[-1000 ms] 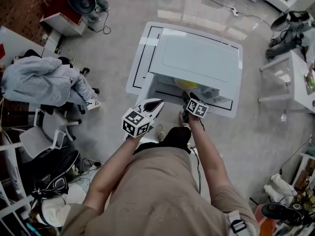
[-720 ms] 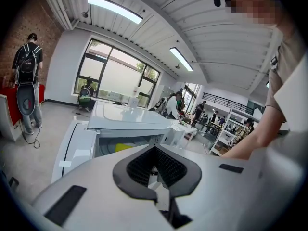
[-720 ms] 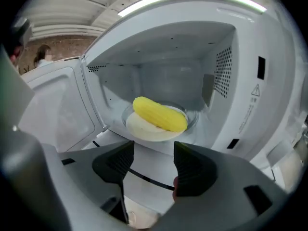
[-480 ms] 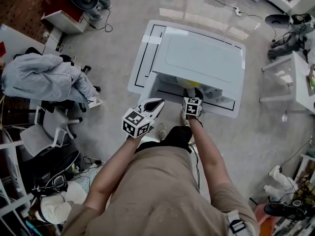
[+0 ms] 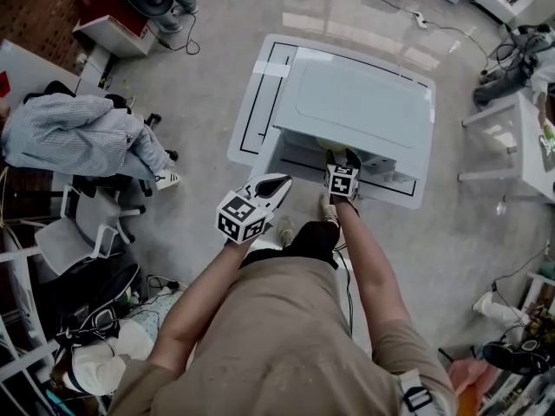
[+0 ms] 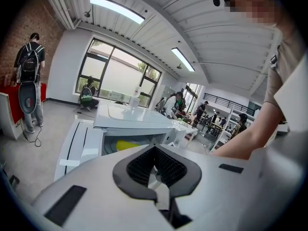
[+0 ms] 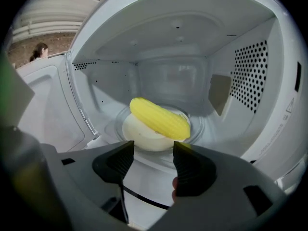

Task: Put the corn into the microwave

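Observation:
The yellow corn (image 7: 159, 118) lies across a white bowl (image 7: 142, 137) on the glass turntable inside the open white microwave (image 7: 250, 81). My right gripper (image 7: 153, 153) hangs at the oven's mouth, just short of the bowl; its jaws have just been opening and stand open with nothing between them. From the head view, the right gripper (image 5: 342, 165) is at the front of the microwave (image 5: 360, 102). My left gripper (image 5: 274, 182) hovers lower left of it, shut and holding nothing. In the left gripper view the corn (image 6: 126, 145) shows beyond the left gripper (image 6: 155, 148).
The microwave door (image 7: 43, 109) is swung open to the left. The oven sits on a low white table (image 5: 251, 102) with a black border line. An office chair piled with clothes (image 5: 78, 141) stands left, another white table (image 5: 520, 137) right. People stand in the background.
The right gripper has rolled and shifted slightly to the right at the oven's mouth, leaving the corn inside on the bowl. The left gripper has stayed put.

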Demonstrator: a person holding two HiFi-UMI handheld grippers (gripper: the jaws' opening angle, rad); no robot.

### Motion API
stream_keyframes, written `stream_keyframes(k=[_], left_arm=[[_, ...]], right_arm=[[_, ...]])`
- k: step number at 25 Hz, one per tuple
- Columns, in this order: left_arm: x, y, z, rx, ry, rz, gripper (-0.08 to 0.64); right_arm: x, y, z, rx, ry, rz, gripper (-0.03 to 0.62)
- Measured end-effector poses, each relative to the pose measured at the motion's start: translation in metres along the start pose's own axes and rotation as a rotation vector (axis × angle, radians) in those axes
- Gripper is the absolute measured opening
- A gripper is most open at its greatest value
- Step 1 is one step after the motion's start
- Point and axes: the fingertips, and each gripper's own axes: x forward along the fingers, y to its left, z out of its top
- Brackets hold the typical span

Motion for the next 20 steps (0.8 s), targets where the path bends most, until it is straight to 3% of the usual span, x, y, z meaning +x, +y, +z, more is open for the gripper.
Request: stream_keyframes(k=[14,20], left_arm=[[-0.006,-0.016,0.003,0.024,-0.009,-0.058,0.002],[-0.012,-0.027,0.015,0.039,-0.039,-0.091,0.002]], right_arm=[[0.022,0.001,0.017,0.022,0.020,0.013,0.247],[-0.009,0.004,0.024,0.060,-0.020,0.014,0.247]])
